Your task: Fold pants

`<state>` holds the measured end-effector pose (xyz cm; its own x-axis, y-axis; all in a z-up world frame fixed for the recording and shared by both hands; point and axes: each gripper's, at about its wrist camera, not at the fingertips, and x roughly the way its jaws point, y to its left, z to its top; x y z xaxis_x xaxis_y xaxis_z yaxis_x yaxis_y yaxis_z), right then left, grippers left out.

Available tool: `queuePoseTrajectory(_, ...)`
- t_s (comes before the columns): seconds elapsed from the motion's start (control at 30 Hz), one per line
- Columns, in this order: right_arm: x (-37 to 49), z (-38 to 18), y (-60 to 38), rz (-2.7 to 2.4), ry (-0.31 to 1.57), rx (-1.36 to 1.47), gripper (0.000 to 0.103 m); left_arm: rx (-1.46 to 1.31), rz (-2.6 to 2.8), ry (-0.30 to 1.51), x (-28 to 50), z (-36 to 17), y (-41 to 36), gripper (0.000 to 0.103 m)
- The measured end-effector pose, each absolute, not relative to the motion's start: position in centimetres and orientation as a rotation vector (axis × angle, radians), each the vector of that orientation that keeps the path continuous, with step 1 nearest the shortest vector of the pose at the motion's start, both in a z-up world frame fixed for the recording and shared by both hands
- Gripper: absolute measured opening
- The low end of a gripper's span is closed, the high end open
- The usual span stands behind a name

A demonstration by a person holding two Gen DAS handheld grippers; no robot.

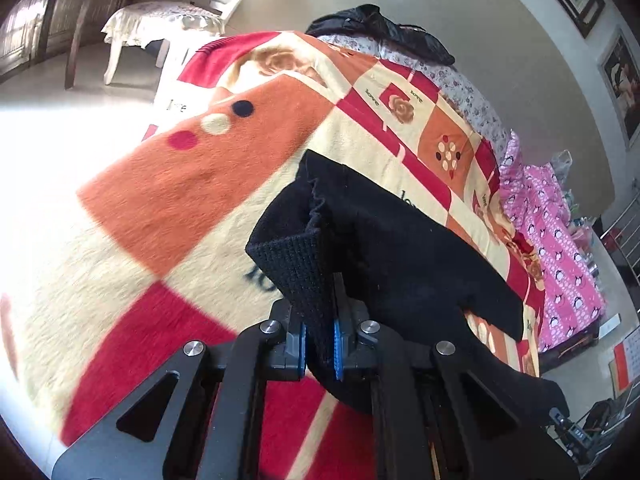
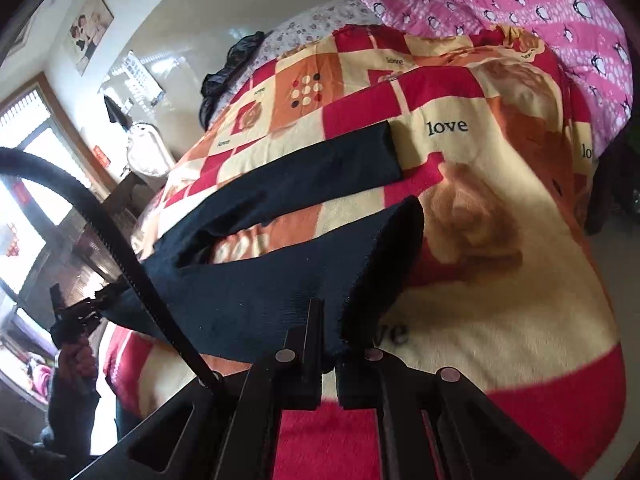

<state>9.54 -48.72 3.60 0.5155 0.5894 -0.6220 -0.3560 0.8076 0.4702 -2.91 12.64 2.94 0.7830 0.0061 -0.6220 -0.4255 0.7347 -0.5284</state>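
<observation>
Black pants (image 1: 400, 248) lie on a bed blanket with part of them lifted. In the left wrist view my left gripper (image 1: 320, 344) is shut on the ribbed waistband, whose fabric stands up between the blue pads (image 1: 338, 346) and drapes away to the right. In the right wrist view my right gripper (image 2: 329, 344) is shut on the raw hem of the near leg (image 2: 280, 280), which is raised off the blanket. The far leg (image 2: 320, 168) rests flat, and its cuff points right. At the left edge a person's hand (image 2: 78, 360) holds the left gripper (image 2: 94, 300) at the pants' other end.
The red, orange and cream checked blanket (image 1: 160, 200) covers the bed. A pink penguin quilt (image 1: 560, 240) is bunched at one end and a black garment (image 1: 380, 28) at the far side. A chair (image 1: 160, 20) stands beyond the bed. A black cable (image 2: 100, 216) arcs across the left.
</observation>
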Motion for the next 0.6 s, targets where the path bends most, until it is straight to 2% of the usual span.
queuePoseTrajectory(0.23, 8.5, 3.2, -47.4, 0.616, 0.837, 0.29, 0.004, -0.695, 0.29, 0.638, -4.3, 2.4, 13.5, 0.006)
queuePoseTrajectory(0.3, 9.8, 0.9, -47.8, 0.568, 0.922, 0.282, 0.004, -0.649, 0.313, 0.679, -3.9, 1.6, 13.0, 0.007)
queuePoseTrajectory(0.4, 10.7, -1.1, -49.6, 0.481, 0.992, 0.325, 0.004, -0.615, 0.334, 0.701, -4.1, 1.2, 12.9, 0.015)
queuePoseTrajectory(0.43, 10.9, -0.7, -50.0, 0.45, 0.994, 0.321, 0.006, -0.608, 0.351, 0.694, -4.4, 1.3, 13.2, 0.017)
queuePoseTrajectory(0.5, 11.2, 0.9, -50.8, 0.28, 0.959, 0.224, 0.021, -0.598, 0.397, 0.672, -5.1, 1.9, 14.0, 0.021)
queuePoseTrajectory(0.6, 13.1, 3.5, -52.5, 0.237, 0.861, 0.265, 0.023, -0.583, 0.51, 0.62, -5.7, 3.2, 15.2, 0.022)
